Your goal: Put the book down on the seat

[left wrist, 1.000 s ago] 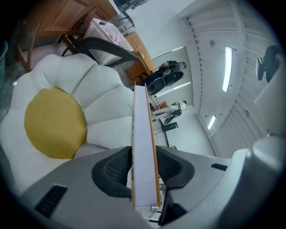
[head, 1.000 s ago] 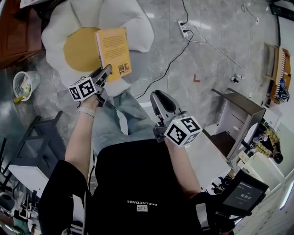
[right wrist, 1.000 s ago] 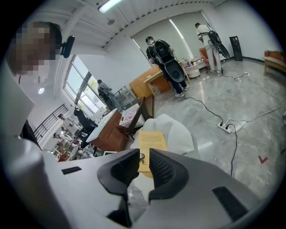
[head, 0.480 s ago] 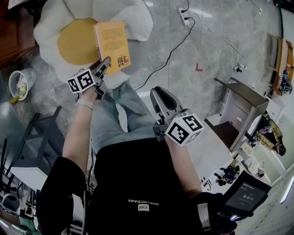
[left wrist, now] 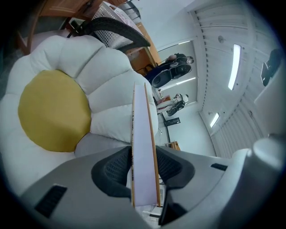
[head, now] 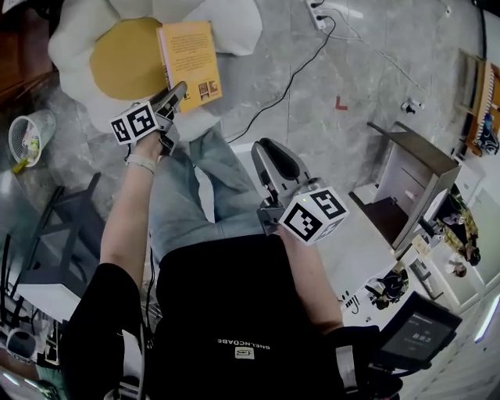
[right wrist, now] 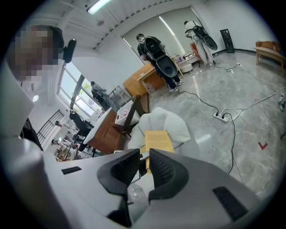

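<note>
A yellow book (head: 190, 58) lies flat over the right side of the flower-shaped seat cushion (head: 226, 23), beside its yellow centre (head: 125, 58). My left gripper (head: 178, 90) is shut on the book's near edge. In the left gripper view the book's page edge (left wrist: 144, 134) stands between the black pads (left wrist: 114, 170), with the cushion (left wrist: 53, 107) just beyond. Whether the book touches the cushion I cannot tell. My right gripper (head: 269, 152) hangs over the person's lap, jaws a narrow gap apart and holding nothing. Its own view shows the book (right wrist: 157, 141) beyond the gripper (right wrist: 144, 163).
A small waste bin (head: 27, 137) stands left of the cushion. A power strip (head: 320, 12) and its black cable (head: 289, 86) lie on the grey floor to the right. A grey cabinet (head: 410, 183) stands at right, a dark frame (head: 62, 226) at left.
The left gripper and the book have shifted a little up and left in the head view, staying over the cushion. The right gripper has hardly moved.
</note>
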